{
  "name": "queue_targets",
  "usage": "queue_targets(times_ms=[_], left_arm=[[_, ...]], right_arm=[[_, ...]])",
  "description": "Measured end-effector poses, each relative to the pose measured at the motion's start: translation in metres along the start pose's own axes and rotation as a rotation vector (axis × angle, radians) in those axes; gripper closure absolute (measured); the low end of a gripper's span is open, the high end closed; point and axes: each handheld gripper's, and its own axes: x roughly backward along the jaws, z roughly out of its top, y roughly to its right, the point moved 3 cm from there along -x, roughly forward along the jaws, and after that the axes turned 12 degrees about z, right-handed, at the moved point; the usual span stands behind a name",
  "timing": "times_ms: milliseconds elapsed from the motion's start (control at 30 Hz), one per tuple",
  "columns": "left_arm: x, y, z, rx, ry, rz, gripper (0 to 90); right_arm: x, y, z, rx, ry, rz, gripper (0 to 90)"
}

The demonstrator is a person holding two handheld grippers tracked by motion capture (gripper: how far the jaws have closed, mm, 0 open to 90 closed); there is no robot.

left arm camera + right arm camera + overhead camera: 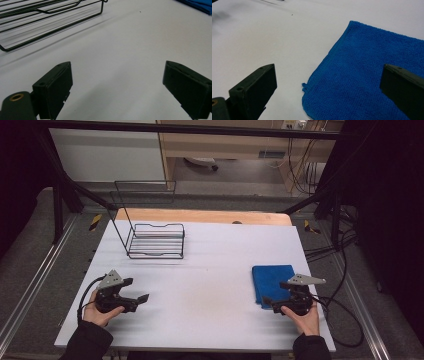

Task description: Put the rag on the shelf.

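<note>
A folded blue cloth (271,279) lies flat on the white table at the right. In the right gripper view the blue cloth (367,75) spreads below and ahead of the wide-apart jaws, its near corner between them and untouched. My right gripper (274,292) is open at the cloth's near edge, low over the table, and its jaws (328,90) hold nothing. My left gripper (138,289) is open at the front left, over bare table. Its jaws (117,82) stand wide apart with nothing between them. A black wire rack (155,240) stands at the back left, well beyond the left gripper.
The wire rack (50,20) fills the upper left of the left gripper view, and a corner of the cloth (200,5) shows at its top right. A wooden board (200,216) borders the table's far edge. Black cables (345,320) trail off the right side.
</note>
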Motion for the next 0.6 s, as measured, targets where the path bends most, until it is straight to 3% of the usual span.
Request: queue_targets(times_ms=[233, 500, 600], left_arm=[[0.001, 0.000, -0.001, 0.001, -0.001, 0.002, 9.2], [-0.002, 0.000, -0.003, -0.002, -0.015, 0.004, 9.1], [-0.003, -0.001, -0.004, 0.000, -0.020, 0.008, 9.3]], right_arm=[[-0.001, -0.001, 0.000, 0.001, -0.005, 0.000, 2.5], [-0.008, -0.006, 0.002, 0.004, -0.053, -0.015, 10.1], [-0.014, -0.012, 0.003, 0.011, -0.092, -0.021, 19.2]])
